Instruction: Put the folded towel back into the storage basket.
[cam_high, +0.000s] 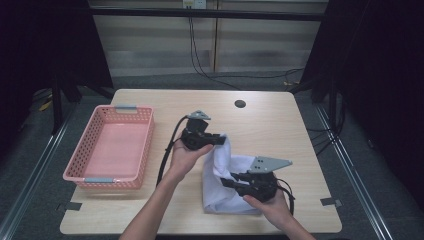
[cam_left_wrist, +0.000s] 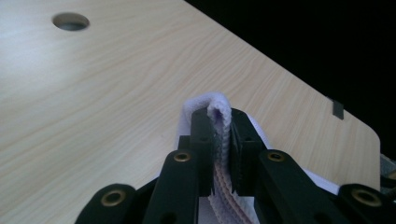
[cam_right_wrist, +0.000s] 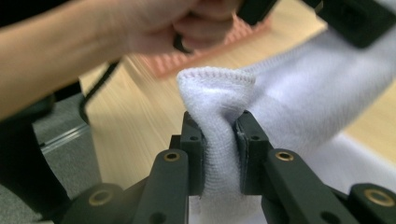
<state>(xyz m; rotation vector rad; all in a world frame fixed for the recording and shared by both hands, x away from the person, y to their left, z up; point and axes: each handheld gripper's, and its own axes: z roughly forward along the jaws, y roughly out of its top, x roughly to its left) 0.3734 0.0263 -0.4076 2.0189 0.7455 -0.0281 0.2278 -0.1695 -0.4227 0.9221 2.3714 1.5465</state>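
A white towel (cam_high: 222, 180) lies partly folded on the wooden table (cam_high: 270, 130), right of centre. My left gripper (cam_high: 220, 140) is shut on the towel's far corner, held just above the table. In the left gripper view the hemmed edge of the towel (cam_left_wrist: 218, 116) is pinched between the two black jaws. My right gripper (cam_high: 226, 180) is shut on the towel's near part, its jaws pointing left. The right gripper view has a bunched fold of the towel (cam_right_wrist: 219, 107) squeezed between the jaws, with the person's left hand (cam_right_wrist: 187, 23) beyond it.
A pink plastic basket (cam_high: 80, 172) stands at the table's left side, with nothing in it. A round cable hole (cam_high: 240, 104) is at the table's far edge. Tape marks (cam_high: 330, 201) sit near the front corners. Black cables trail from both grippers.
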